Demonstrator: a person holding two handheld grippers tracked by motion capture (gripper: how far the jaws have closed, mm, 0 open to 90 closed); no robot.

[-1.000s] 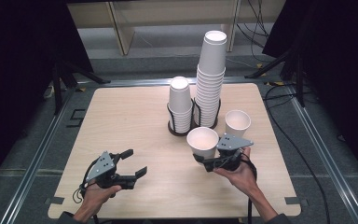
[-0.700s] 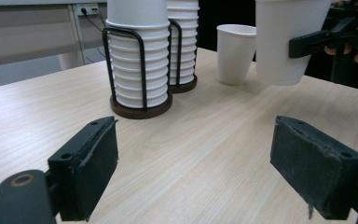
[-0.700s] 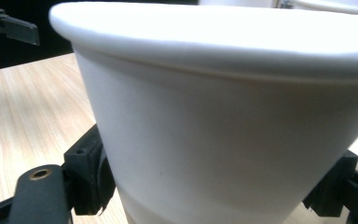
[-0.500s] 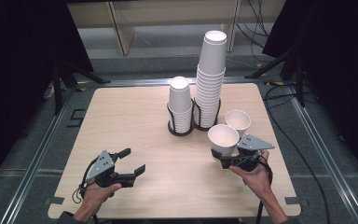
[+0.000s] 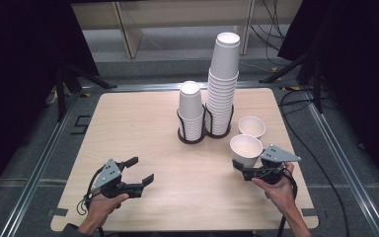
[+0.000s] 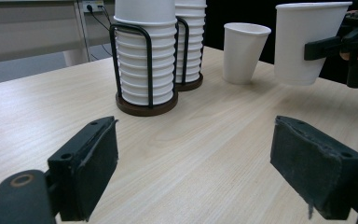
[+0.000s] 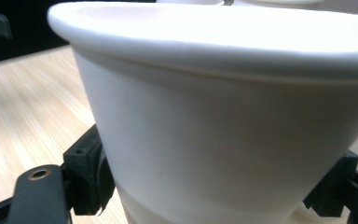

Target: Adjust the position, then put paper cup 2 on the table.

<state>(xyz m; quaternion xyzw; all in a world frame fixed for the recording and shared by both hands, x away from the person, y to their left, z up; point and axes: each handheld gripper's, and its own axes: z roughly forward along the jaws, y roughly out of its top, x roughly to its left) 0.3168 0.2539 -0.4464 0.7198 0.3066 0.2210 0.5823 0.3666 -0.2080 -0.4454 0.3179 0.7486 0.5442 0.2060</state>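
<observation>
The right gripper [image 5: 242, 170] has its jaws clamped on a paper cup [image 5: 246, 150], upright, near a second cup [image 5: 251, 126]. The left gripper [image 5: 140, 173] rests low over the desk [image 5: 143, 128], jaws apart, empty.

White paper cup [image 5: 246, 150] upright (empty), above the table.

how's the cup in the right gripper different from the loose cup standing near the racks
The held cup is clamped between the jaws of the right gripper; the loose cup stands free with nothing touching it. In the left gripper view the held cup hangs just above the table, while the loose cup rests on it. The held cup sits nearer the person, the loose one closer to the tall stack. Both are plain white paper cups, upright and empty.
</observation>
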